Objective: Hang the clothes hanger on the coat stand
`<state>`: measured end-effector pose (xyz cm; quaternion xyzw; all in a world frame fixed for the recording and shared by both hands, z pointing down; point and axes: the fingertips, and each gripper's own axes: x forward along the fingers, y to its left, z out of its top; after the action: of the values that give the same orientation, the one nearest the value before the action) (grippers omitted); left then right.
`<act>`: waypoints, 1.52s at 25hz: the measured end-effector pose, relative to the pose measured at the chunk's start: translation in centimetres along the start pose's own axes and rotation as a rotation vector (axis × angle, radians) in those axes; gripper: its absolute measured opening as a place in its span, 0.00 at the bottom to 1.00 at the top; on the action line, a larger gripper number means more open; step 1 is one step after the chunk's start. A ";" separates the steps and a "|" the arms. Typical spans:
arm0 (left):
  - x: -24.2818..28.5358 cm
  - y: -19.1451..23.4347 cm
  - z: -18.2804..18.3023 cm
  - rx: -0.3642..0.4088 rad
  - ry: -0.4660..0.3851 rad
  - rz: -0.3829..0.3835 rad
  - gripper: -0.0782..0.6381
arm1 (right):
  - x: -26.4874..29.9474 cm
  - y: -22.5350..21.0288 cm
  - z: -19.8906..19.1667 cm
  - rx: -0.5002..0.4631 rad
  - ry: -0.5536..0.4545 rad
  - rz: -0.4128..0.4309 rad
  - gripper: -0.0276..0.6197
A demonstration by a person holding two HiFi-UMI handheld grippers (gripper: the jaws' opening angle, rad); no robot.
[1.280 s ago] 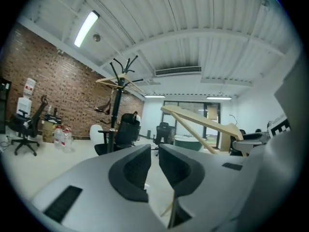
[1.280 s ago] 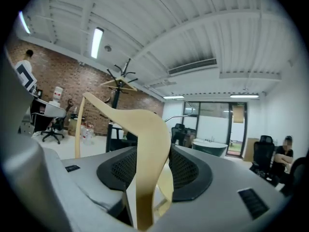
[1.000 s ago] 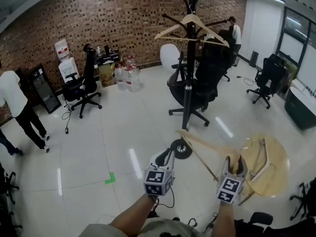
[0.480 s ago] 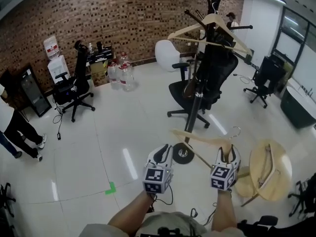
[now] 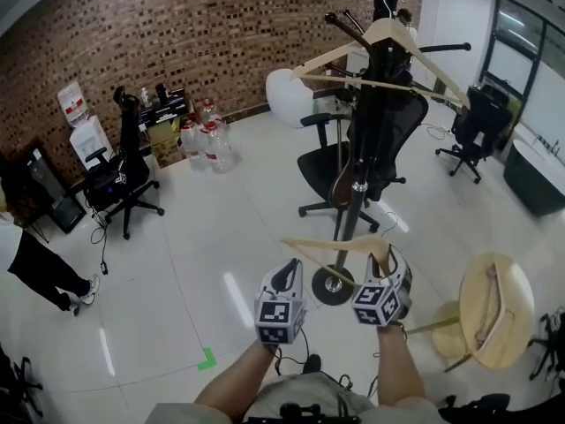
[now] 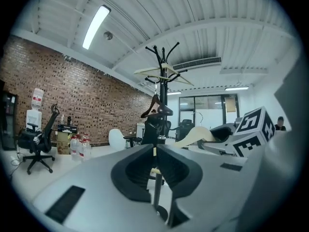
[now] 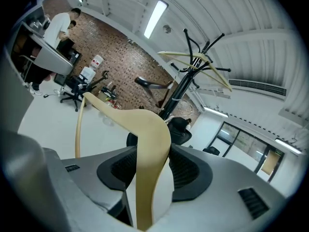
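The right gripper (image 5: 387, 256) is clamped on a wooden clothes hanger (image 5: 334, 247). In the right gripper view its jaws press on both sides of one pale arm of the hanger (image 7: 150, 144), near the central hump. From the grip, the long axis runs nearly level towards the left of the head view. The free end points away from the right gripper and passes above the left gripper (image 5: 286, 276). A thin lower bar slants back under the arm. The held hanger sits low in front of the coat stand (image 5: 362, 162), crossing its pole in the head view, well below the hooks and touching none of them.

The left gripper is narrow: in its own view the jaws (image 6: 155, 148) meet with nothing between them, and they point towards the stand (image 6: 162, 88).

There is one coat stand, a black pole on a round foot on the white floor (image 5: 212, 237). One wooden hanger (image 5: 381, 44) already hangs near the top, with its long axis lying across the pole and its right end sloping down. That makes two hangers clearly seen, one held and one hung. A pale wooden piece lies on the round wooden worktop (image 5: 516, 321) at the right, but what it is cannot be told.

Three black office chairs stand around the room: one just behind the stand (image 5: 328, 162), one at the left (image 5: 124, 170) and one at the far right (image 5: 466, 117).
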<state>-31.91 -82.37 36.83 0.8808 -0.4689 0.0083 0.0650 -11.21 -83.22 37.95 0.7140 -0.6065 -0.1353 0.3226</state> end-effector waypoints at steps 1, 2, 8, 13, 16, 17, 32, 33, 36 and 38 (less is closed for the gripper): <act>1.9 0.3 0.3 0.011 -0.001 0.006 0.15 | 2.3 -0.2 0.2 -0.009 0.001 0.011 0.32; 3.7 0.7 0.6 0.023 -0.002 0.014 0.14 | 4.6 -0.4 0.3 -0.016 0.002 0.021 0.32; 10.4 6.3 0.8 0.041 0.045 0.084 0.13 | 16.3 2.4 2.3 -0.077 0.015 0.074 0.32; 13.6 10.3 0.2 0.018 0.067 0.058 0.13 | 22.2 4.1 3.5 -0.086 0.085 0.067 0.32; 15.9 14.6 0.4 0.029 0.066 0.008 0.13 | 25.9 6.9 4.9 -0.105 0.138 0.051 0.32; 16.5 16.1 0.8 0.037 0.060 -0.010 0.13 | 26.8 7.9 5.6 -0.106 0.156 0.044 0.32; 22.6 25.3 1.1 0.054 0.082 -0.234 0.13 | 33.3 14.2 4.3 -0.045 0.398 0.009 0.33; 23.1 25.7 1.2 0.053 0.083 -0.239 0.13 | 33.7 14.4 4.4 -0.017 0.394 0.015 0.33; 24.3 26.8 1.6 0.043 0.081 -0.249 0.13 | 34.3 15.1 4.9 0.069 0.378 0.046 0.46; 23.9 26.9 2.2 0.041 0.083 -0.261 0.13 | 33.1 15.0 5.5 0.107 0.366 0.050 0.48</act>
<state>-40.88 -117.17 39.36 0.9343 -0.3471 0.0456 0.0669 -18.56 -117.28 49.71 0.7274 -0.5616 0.0372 0.3926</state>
